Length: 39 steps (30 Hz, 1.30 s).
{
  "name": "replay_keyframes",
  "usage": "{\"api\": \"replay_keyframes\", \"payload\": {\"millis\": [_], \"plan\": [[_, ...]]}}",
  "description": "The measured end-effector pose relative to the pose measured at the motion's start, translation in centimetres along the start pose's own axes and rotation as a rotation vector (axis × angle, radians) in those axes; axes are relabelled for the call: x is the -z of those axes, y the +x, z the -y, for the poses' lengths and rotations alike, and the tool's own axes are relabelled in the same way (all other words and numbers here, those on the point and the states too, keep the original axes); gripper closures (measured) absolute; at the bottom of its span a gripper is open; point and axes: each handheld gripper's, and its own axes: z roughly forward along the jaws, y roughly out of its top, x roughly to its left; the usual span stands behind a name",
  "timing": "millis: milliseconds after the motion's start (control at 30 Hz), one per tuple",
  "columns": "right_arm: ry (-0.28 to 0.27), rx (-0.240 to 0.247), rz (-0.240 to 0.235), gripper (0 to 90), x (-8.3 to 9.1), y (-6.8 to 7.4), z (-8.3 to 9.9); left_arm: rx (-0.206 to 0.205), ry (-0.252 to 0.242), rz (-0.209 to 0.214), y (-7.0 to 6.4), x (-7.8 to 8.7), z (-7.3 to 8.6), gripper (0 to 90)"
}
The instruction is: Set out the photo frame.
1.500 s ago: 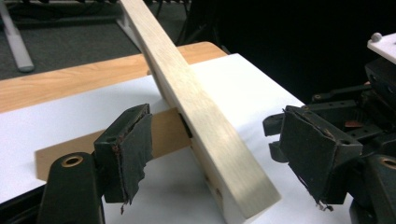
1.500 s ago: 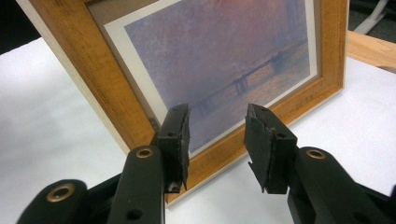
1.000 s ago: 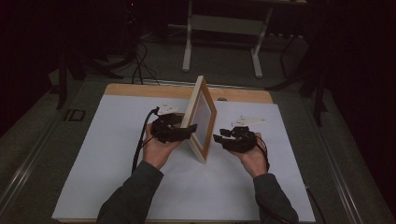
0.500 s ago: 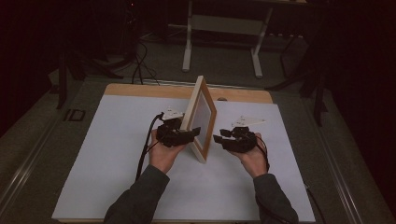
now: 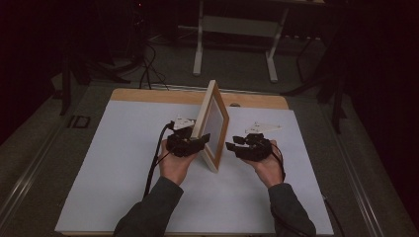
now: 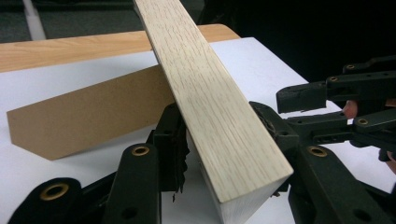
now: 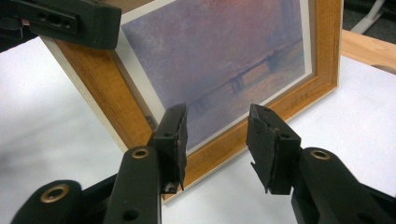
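**Frame upright, left clamped, right standing off**

Compared with the frames a second back: barely any change. Left hand-held gripper shifted slightly along the near edge of the light wooden picture frame with the purple bridge print; frame same tilt, same spot, mid-desk on the white sheet covering the wooden desk. Right side unmoved. Reads as a hold-and-steady phase, probably setting the frame to stand on its brown fibreboard easel back.

Near to far:

- Left hand-held gripper, own view: jaws closed tight on the pale wood edge of the frame, one pad each side, no visible gap. Carrying or at least steadying the frame.
- Right hand-held gripper: jaws spread wide, nothing between them, pointed at the glazed front, just short of the lower rail. No contact visible.
- Frame bottom edge on the sheet, leaning back a little; easel back swung out behind, touching the sheet.
- Beyond: bare wood strip of desk, then dark floor with grey metal stand legs.

Judgement: release of left not safe until the easel clearly bears load.
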Motion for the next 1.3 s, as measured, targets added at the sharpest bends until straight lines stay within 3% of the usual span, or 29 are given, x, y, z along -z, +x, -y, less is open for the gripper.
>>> {"api": "replay_keyframes", "payload": {"millis": [300, 533, 967, 1200, 1300], "plan": [[-0.002, 0.001, 0.004, 57.5, 0.2, -0.1, 0.0, 0.008, 0.009, -0.032, 0.2, 0.2, -0.1, 62.8], [0.000, 0.001, 0.005, 57.5, 0.2, -0.1, -0.1, 0.024, -0.001, -0.060, 1.5, 0.7, -0.2, 66.2], [0.004, 0.003, 0.001, 57.5, 0.0, 0.0, 0.0, 0.099, -0.045, -0.097, 4.5, 1.6, -0.4, 75.0], [0.003, 0.002, 0.005, 57.5, 0.1, -0.2, -0.1, 0.122, -0.045, -0.059, 5.6, 1.9, -0.5, 76.6], [0.003, 0.003, 0.006, 57.0, 0.1, -0.2, -0.1, 0.138, -0.033, -0.024, 6.0, 1.9, -0.6, 77.1]]}}
